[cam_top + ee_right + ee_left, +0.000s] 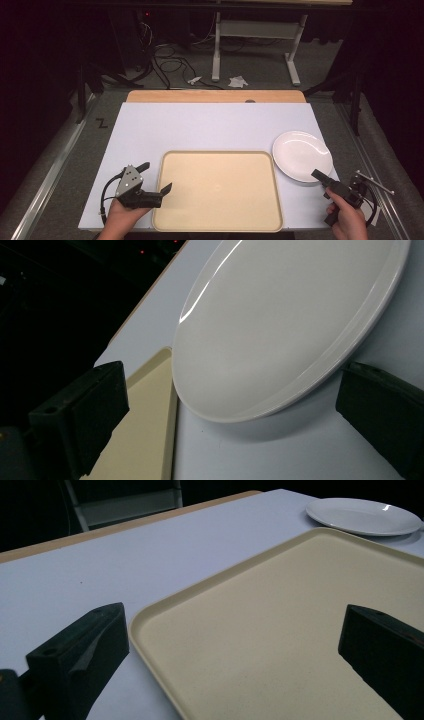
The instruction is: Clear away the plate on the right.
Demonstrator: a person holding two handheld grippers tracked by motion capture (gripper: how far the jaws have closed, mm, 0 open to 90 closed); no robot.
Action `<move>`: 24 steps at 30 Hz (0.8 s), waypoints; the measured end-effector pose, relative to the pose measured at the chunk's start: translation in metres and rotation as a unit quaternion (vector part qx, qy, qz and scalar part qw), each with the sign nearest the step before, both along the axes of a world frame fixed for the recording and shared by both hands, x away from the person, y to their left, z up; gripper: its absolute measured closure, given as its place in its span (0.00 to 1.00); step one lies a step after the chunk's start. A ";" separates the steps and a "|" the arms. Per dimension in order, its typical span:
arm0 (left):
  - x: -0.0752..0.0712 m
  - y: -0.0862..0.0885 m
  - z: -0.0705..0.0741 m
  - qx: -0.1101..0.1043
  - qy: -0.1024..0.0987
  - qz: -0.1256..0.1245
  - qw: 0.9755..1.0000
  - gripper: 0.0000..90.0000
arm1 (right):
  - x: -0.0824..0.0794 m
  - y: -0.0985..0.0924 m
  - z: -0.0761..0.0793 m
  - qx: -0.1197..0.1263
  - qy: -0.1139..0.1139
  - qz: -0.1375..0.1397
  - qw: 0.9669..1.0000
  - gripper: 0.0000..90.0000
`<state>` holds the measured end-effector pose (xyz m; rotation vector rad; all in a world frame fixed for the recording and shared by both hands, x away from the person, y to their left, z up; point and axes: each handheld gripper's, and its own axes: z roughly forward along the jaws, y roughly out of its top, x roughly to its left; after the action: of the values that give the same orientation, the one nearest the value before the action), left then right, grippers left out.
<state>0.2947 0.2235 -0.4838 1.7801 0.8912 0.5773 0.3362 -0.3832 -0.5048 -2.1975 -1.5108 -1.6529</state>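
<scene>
The right gripper (pixel 320 176), seen from the high view, sits at the near edge of the round white ceramic plate (pixel 301 155), its jaws spread and holding nothing. The plate lies on the white table top (pixel 210 127), just beside the far right corner of the shallow beige plastic tray (pixel 218 190). The left gripper (pixel 155 177) rests at the tray's left rim, jaws also parted and empty, one jaw over the tray and one outside it.

In the left gripper view, the tray's raised rim (pixel 210 580) runs between the two black jaws, neither of which looks to be touching it. If they close off-centre on that low rim, I judge the tray may tip or slide sideways toward the plate (pixel 365 516).

In the right gripper view, the plate (pixel 280 325) lies ahead of and between the wide jaws, with its near rim raised a little above the table and the tray's corner (pixel 150 405) close by. The glossy, sloped rim gives little to bite on; a shallow grip could let the plate slip out and drop, or a forward push could knock it against the tray's edge.
</scene>
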 end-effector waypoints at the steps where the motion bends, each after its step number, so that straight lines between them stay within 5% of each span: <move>1: 0.000 0.000 0.000 0.000 0.000 0.000 1.000 0.01 | 0.001 -0.001 -0.001 -0.002 0.000 -0.001 1.000 0.02; 12: -0.002 0.002 -0.001 0.002 0.003 0.002 1.000 0.01 | 0.006 -0.008 -0.006 0.013 0.016 -0.018 1.000 0.09; 18: -0.001 0.001 -0.002 0.002 0.006 -0.002 1.000 0.01 | 0.005 -0.011 -0.009 0.012 0.021 -0.022 0.999 0.26; 24: -0.002 0.000 -0.002 0.003 0.006 -0.008 1.000 0.01 | 0.003 -0.013 -0.010 -0.015 0.035 -0.035 0.999 0.49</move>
<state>0.2929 0.2232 -0.4856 1.7961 0.8836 0.5615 0.3397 -0.3959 -0.5145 -2.3232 -1.4682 -1.5626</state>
